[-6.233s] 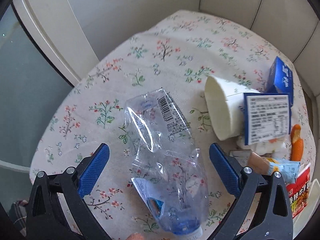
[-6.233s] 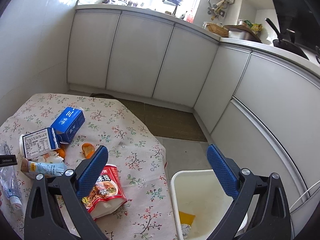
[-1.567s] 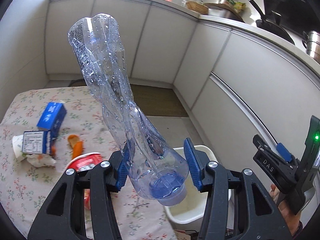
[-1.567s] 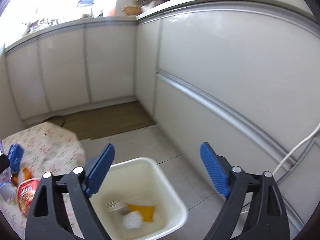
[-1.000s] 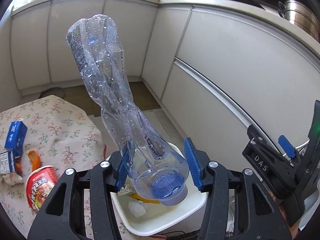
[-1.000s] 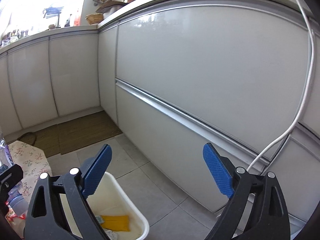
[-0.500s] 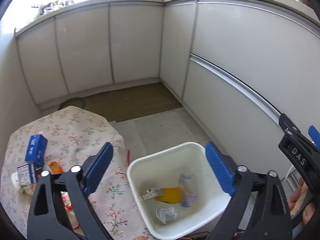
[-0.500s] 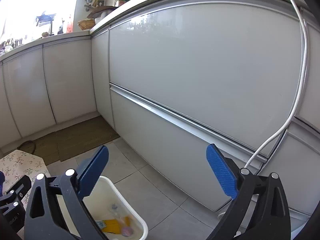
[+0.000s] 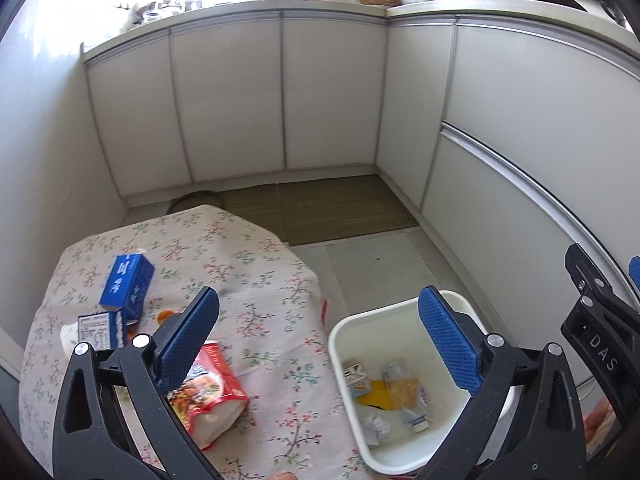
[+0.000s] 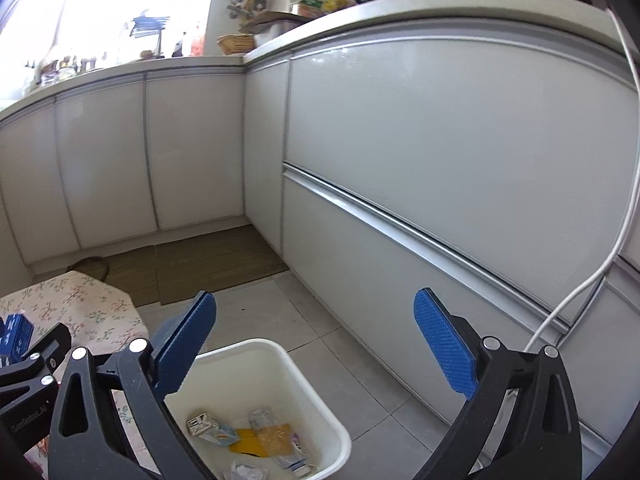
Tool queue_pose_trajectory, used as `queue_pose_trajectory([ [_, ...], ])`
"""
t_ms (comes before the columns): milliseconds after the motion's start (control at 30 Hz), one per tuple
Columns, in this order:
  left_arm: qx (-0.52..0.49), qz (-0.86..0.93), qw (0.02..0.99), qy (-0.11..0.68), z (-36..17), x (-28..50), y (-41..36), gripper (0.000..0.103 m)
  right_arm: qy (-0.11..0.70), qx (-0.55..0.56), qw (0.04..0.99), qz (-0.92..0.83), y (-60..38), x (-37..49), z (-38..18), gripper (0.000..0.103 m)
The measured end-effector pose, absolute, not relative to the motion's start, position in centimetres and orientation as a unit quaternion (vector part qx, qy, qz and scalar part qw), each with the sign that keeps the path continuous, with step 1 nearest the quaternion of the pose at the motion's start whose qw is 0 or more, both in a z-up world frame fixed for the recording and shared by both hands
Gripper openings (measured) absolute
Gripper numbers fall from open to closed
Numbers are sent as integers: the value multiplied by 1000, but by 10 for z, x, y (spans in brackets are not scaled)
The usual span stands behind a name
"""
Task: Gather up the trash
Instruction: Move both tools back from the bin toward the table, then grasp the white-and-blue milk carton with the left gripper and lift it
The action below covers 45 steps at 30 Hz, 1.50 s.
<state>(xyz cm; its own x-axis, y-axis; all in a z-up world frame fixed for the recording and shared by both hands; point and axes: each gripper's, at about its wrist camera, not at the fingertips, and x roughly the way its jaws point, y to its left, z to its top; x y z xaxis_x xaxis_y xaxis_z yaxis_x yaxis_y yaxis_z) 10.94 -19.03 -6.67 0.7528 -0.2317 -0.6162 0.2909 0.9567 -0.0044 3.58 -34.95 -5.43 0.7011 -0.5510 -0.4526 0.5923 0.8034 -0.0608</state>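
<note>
My left gripper (image 9: 320,338) is open and empty, above the gap between the table and the white trash bin (image 9: 340,344). The crushed clear bottle (image 9: 404,394) lies inside the bin with a small carton, a yellow wrapper and crumpled paper. On the floral table (image 9: 256,280) remain a red noodle packet (image 9: 208,392), a blue box (image 9: 128,280), a blue-and-white carton (image 9: 96,330) and orange peel (image 9: 164,315). My right gripper (image 10: 316,340) is open and empty, above the bin (image 10: 332,420), right of the left gripper.
White kitchen cabinets (image 9: 232,100) run along the back and right. A brown mat (image 9: 332,208) lies on the grey tile floor beyond the table. A white cable (image 10: 616,248) hangs down the right cabinet front.
My left gripper opened and dropped the crushed bottle into the bin, then swung back left towards the table. My right gripper stayed open above the bin.
</note>
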Motion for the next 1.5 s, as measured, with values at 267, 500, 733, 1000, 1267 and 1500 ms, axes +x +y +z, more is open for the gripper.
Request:
queue_pose_trajectory([
  [267,19,-92,937,336,-69,118,-138,96,241,-1,934,-264,-297,56,-58,96],
  [500,3,-51,934,353,-79,127,-86,96,257,-33,942,-215,-248,78,-65,96],
  [733,-7,13,921,389,-102,149,-18,96,270,-60,945,-174,-201,98,-72,96],
  [1000,172,-38,863,474,-151,195,19,96,283,-79,945,-142,-170,113,-79,96],
  [1267,285,-93,800,520,-192,225,34,96,299,-76,940,-143,-168,128,-83,96],
  [1500,323,-151,778,517,-207,233,17,83,317,-77,935,-140,-168,137,-90,96],
])
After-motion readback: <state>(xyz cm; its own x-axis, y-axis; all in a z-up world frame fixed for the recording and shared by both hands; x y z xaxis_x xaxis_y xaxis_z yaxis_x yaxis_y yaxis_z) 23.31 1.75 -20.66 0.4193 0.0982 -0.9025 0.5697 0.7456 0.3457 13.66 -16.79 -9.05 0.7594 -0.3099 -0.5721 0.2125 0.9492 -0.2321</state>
